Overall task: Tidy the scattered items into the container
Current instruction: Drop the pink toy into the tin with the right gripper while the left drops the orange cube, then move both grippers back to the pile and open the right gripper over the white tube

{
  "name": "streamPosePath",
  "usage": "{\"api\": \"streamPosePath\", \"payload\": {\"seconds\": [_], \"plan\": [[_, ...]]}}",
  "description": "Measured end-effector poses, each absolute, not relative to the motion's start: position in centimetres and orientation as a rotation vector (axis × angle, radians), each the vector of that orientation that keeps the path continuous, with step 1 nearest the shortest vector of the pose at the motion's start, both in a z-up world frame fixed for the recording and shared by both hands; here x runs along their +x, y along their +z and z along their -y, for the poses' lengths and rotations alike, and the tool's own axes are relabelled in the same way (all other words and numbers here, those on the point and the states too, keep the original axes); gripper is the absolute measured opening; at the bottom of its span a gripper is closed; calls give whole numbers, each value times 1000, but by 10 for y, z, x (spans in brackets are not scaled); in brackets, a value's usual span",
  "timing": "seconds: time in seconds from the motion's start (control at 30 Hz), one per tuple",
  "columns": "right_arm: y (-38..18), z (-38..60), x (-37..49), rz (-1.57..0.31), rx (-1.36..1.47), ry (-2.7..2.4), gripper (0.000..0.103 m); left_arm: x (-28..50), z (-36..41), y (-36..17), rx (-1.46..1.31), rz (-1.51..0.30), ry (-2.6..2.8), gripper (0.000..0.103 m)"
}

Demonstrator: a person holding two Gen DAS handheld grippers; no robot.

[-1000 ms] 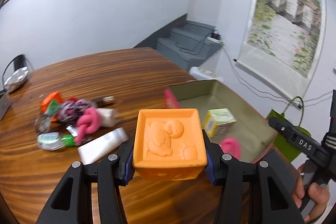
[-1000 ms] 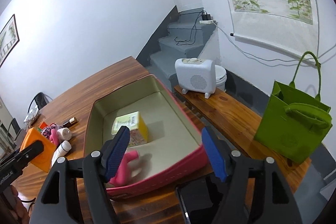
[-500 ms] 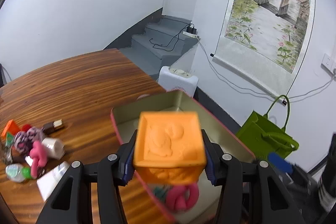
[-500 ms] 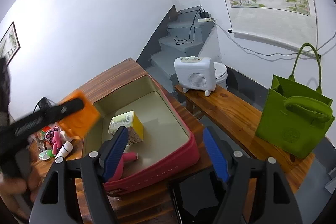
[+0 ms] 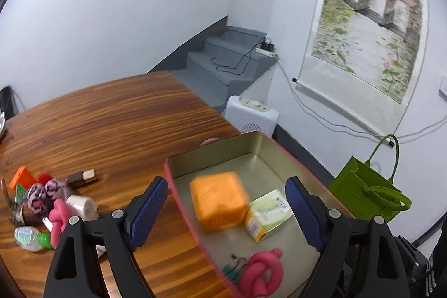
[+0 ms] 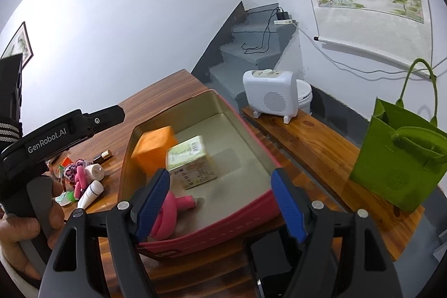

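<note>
Red-walled tin, on tabletop: orange block, green carton, pink knotted toy; my left gripper and right gripper both spread, empty

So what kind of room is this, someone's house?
Probably a home, perhaps a dining corner: a wooden table, a scroll painting on the wall, grey stairs and a small white heater on a bench.

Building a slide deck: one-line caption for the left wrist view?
Open left gripper above the red tin, orange block blurred inside beside a green box.
</note>
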State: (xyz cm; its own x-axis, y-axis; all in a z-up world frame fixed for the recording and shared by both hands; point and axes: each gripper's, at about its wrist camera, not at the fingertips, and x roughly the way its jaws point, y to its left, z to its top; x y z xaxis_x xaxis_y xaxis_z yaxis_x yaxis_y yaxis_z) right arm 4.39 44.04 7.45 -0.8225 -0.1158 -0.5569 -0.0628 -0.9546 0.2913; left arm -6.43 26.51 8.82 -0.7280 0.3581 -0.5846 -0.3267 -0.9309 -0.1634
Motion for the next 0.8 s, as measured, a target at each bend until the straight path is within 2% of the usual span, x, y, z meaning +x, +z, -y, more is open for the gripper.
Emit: {"api": "streamPosePath", "payload": {"seconds": [0.8], "plan": [[87,-303,33,236,890,-2734,80,-33,-81,48,-1087,219,2885,88]]}}
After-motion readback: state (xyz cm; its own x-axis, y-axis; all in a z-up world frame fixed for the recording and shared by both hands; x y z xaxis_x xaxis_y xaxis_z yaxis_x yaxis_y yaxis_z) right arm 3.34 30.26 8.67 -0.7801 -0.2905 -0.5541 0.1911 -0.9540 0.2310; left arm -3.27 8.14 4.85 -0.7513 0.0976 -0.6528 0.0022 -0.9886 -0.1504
